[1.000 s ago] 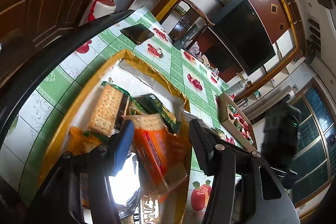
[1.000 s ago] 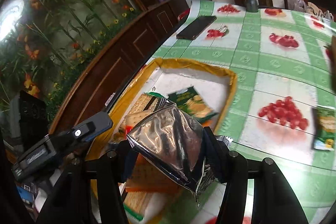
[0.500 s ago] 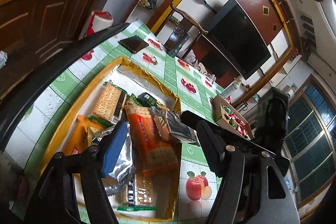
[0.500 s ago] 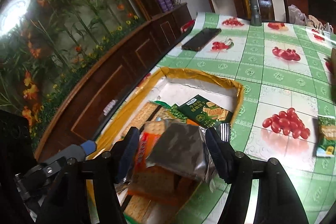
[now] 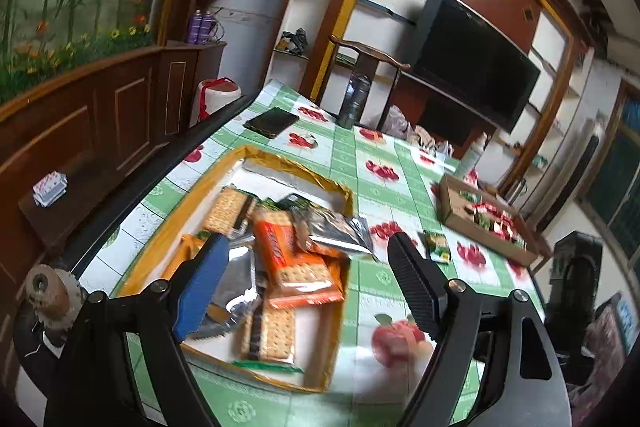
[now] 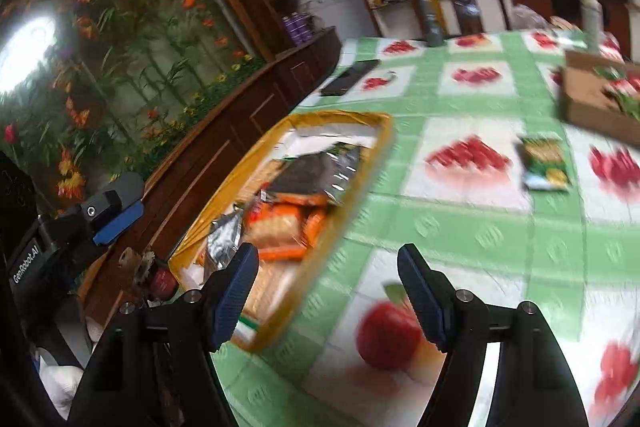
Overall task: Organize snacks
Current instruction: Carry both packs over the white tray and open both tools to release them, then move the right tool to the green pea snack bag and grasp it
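Note:
A gold-rimmed tray (image 5: 296, 169) holds several snack packs: an orange cracker pack (image 5: 298, 267), a silver foil pack (image 5: 336, 233) lying across it, and plain cracker packs (image 5: 268, 331). My left gripper (image 5: 308, 291) hovers above the tray's near end, its jaws opening with nothing between the pads. My right gripper (image 6: 328, 297) hangs over the tray's near corner (image 6: 352, 195) and the tablecloth, its jaws also opening and empty. The silver foil pack (image 6: 320, 171) rests on the orange pack (image 6: 280, 223). A small green packet (image 6: 546, 163) lies loose on the cloth.
A cardboard box (image 5: 480, 223) of red and green snacks stands at the right. At the far end of the table are a dark phone (image 5: 272, 121) and a bottle (image 5: 354, 101), with a chair behind. A wooden cabinet runs along the table's left edge.
The right gripper let go of the silver foil pack, which now lies in the tray, and swung right. The left gripper released the orange cracker pack and drew up and back. Both jaws widened.

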`<state>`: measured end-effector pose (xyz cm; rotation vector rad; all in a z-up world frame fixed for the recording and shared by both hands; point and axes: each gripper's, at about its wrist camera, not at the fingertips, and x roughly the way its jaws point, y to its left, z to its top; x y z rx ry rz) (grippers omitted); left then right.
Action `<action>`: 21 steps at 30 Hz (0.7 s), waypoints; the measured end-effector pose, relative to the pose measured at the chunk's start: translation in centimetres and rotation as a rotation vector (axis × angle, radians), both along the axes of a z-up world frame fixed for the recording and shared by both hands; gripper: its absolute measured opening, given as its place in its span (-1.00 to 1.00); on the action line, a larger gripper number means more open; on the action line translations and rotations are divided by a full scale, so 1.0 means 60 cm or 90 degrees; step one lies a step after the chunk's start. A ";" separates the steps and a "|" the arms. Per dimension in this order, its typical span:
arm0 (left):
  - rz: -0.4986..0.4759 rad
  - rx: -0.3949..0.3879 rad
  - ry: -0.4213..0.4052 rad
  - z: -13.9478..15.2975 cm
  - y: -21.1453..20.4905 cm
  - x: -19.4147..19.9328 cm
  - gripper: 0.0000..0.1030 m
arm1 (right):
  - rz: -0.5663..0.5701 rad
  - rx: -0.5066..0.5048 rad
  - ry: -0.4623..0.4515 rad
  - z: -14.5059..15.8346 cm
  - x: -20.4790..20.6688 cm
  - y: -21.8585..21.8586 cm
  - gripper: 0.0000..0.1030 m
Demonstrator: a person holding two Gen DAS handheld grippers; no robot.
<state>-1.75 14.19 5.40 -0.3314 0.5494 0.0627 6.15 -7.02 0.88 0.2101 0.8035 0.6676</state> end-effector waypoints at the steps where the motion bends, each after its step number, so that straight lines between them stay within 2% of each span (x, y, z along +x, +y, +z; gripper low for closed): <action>1: -0.005 0.010 0.005 0.000 -0.011 0.000 0.59 | -0.012 0.008 0.004 -0.001 -0.004 -0.015 0.43; 4: -0.017 0.042 0.019 0.000 -0.040 -0.001 0.59 | -0.046 0.041 0.010 0.000 -0.017 -0.057 0.47; 11: -0.048 0.085 0.039 -0.002 -0.087 -0.007 0.59 | -0.104 0.067 0.017 -0.004 -0.032 -0.120 0.49; 17: -0.060 0.131 0.058 -0.012 -0.118 -0.005 0.59 | -0.123 0.067 0.032 -0.015 -0.041 -0.135 0.49; 21: -0.059 0.134 0.069 -0.018 -0.118 -0.005 0.59 | -0.117 0.062 0.033 -0.019 -0.045 -0.132 0.49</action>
